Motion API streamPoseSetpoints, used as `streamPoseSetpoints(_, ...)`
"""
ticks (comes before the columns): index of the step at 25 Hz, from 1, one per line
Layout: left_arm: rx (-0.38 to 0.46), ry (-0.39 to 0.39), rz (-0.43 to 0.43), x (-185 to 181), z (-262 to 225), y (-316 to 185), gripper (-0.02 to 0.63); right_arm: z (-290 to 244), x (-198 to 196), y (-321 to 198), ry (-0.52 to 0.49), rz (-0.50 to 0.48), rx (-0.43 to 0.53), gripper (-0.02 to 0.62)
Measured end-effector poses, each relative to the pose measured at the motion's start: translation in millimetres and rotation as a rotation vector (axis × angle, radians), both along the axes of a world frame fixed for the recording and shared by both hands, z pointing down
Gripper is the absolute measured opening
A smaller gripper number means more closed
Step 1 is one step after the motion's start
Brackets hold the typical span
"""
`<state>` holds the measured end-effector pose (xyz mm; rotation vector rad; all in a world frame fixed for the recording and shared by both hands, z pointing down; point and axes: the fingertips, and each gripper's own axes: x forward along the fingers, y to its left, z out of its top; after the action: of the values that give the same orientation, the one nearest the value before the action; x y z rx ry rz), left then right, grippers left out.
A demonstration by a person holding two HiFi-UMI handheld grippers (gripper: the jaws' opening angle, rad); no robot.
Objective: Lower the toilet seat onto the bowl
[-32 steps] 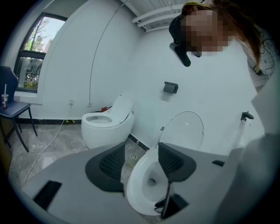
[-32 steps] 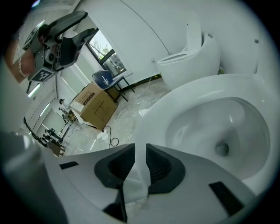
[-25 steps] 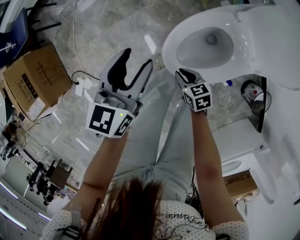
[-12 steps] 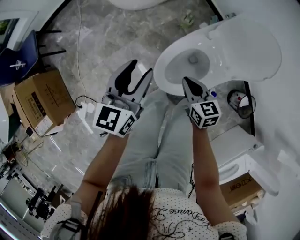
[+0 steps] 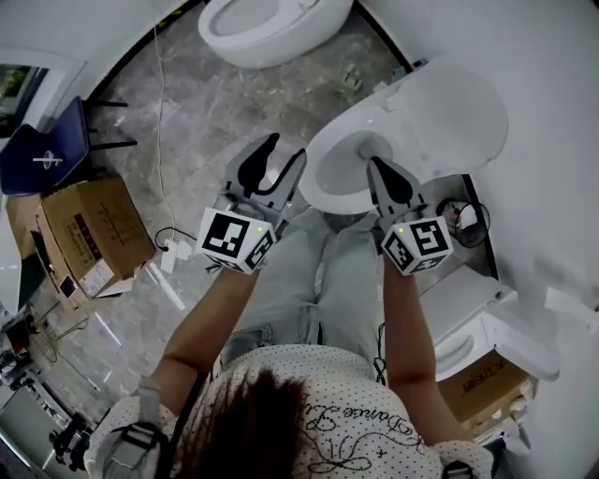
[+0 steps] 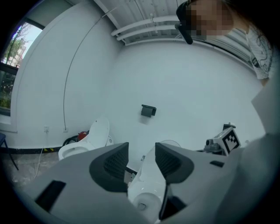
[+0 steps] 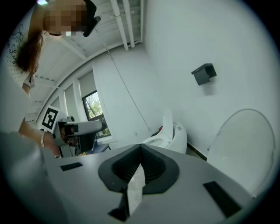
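Note:
A white toilet stands at the upper right of the head view, its bowl (image 5: 342,173) uncovered and its seat and lid (image 5: 449,117) raised against the wall. My left gripper (image 5: 278,161) hovers just left of the bowl's front rim. Its jaws are closing with nothing between them, and the bowl (image 6: 144,194) shows through the gap of this gripper (image 6: 141,159). My right gripper (image 5: 379,168) is shut and empty over the bowl's front rim. In the right gripper view its jaws (image 7: 140,164) meet, and the raised lid (image 7: 245,148) stands to their right.
A second toilet (image 5: 262,23) stands at the far wall. A cardboard box (image 5: 89,234), a blue chair (image 5: 47,154) and a power strip (image 5: 173,253) with a cable lie on the floor to the left. A white fixture (image 5: 468,327) and another box (image 5: 477,379) stand to the right.
The head view has tilted up, bringing the second toilet into sight. Both grippers have drawn level with the bowl's front rim. The left jaws have narrowed a little.

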<state>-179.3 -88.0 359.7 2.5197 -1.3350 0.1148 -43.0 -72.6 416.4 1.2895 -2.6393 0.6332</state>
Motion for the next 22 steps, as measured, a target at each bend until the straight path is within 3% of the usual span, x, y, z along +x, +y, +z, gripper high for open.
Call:
streamPoseSetpoints(6, 0.033, 0.010, 0.024, 10, -33, 1, 0.190, -69, 21, 1, -0.025, 0.058, 0.119, 0.011)
streamPoseSetpoints(10, 0.063, 0.005, 0.062, 20, -52, 5, 0.169, -115, 38, 5, -0.166, 0.120, 0.155, 0.011)
streamPoseSetpoints(12, 0.085, -0.014, 0.076, 24, -61, 7, 0.149, -137, 47, 8, -0.187, 0.141, 0.195, 0.011)
streamPoseSetpoints(22, 0.164, 0.008, 0.175, 54, -111, 21, 0.051, -203, 71, 37, -0.041, 0.202, 0.407, 0.011)
